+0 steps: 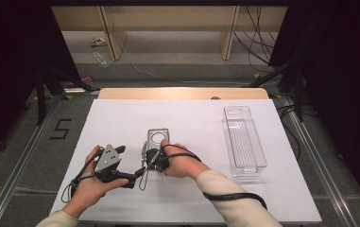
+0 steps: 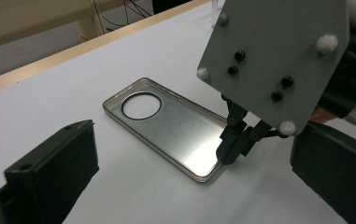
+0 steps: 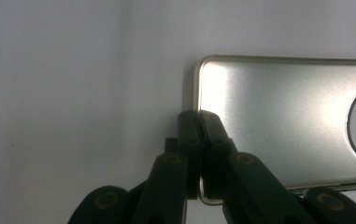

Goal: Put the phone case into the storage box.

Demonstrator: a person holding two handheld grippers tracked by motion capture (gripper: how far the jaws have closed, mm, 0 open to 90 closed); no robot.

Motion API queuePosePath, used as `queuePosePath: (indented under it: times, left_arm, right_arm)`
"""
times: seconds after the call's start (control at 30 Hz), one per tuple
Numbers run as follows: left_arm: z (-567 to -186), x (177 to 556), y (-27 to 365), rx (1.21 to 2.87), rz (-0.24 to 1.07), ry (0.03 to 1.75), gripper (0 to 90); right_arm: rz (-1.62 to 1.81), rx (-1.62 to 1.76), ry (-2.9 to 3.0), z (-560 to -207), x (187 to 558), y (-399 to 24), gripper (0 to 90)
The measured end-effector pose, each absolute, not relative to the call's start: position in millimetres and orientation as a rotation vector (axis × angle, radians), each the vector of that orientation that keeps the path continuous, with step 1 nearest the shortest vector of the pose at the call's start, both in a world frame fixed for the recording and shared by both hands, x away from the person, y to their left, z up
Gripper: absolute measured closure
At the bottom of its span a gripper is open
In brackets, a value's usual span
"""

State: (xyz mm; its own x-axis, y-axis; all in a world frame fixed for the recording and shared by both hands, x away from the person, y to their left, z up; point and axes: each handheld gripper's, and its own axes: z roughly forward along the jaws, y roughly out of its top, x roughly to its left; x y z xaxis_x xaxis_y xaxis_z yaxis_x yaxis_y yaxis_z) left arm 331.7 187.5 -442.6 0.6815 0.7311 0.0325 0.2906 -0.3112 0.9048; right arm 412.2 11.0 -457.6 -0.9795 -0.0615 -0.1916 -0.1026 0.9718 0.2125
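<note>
Right gripper: clenched on the short end wall of the phone case; one jaw sits inside the rim, the other outside, pads pressed together on the thin edge.
Left gripper: jaws stand apart, nothing between them; it hangs just beside the case's near end.
Phone case: silvery shell lying open side up, flat on the white table, near the middle, camera ring at the far end.
Risk, slip: the hold is on a narrow lip only; I judge a quick lift or twist could let the smooth wall slide out of the pads.
Risk, swing: held at one end, the long shell would likely droop and scrape the table.
Risk, clash: the two grippers are close; moving the case toward the left one could knock it.
Around: clear plastic tray stands well apart to the right, nothing seen in it.
In the way: nothing lies between case and tray.
</note>
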Motion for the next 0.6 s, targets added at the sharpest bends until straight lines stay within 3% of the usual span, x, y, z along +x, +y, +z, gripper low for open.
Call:
queuePosePath:
  times: [0.6]
  left_arm:
    - [-443.0,332.2,188.1,1.884,0.551,0.812,0.9]
  right_arm:
    - [0.483,-0.082,2.880,-441.4,408.1,-3.6,89.3]
